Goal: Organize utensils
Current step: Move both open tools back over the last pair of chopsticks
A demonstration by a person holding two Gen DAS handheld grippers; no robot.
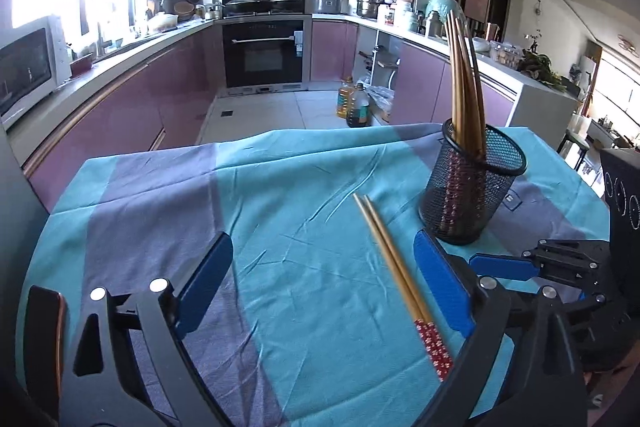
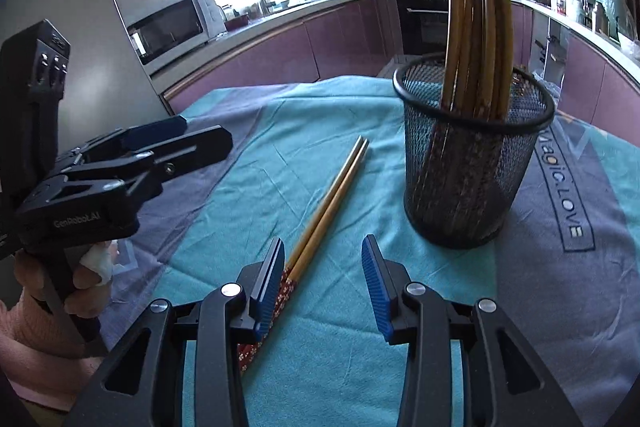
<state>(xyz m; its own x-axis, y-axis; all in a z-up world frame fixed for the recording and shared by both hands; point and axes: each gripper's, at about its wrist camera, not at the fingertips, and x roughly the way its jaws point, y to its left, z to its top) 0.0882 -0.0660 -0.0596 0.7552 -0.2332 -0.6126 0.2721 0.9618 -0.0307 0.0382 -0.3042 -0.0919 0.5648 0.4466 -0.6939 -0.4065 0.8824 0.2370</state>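
A pair of wooden chopsticks (image 1: pixel 394 267) with red patterned ends lies on the teal and grey tablecloth (image 1: pixel 280 227); it also shows in the right wrist view (image 2: pixel 328 211). A black mesh cup (image 1: pixel 468 187) holds several upright chopsticks (image 1: pixel 464 83); the cup also shows in the right wrist view (image 2: pixel 468 163). My left gripper (image 1: pixel 324 259) is open and empty, the chopsticks just inside its right finger. My right gripper (image 2: pixel 322 259) is open and empty, its left finger beside the chopsticks' red ends. Each gripper shows in the other's view: the right one (image 1: pixel 504 265), the left one (image 2: pixel 168 143).
The table edge drops off to a kitchen floor with oil bottles (image 1: pixel 354 103). Purple cabinets, an oven (image 1: pixel 264 47) and a microwave (image 1: pixel 28 67) stand beyond. A hand holds the left gripper's handle (image 2: pixel 52 275).
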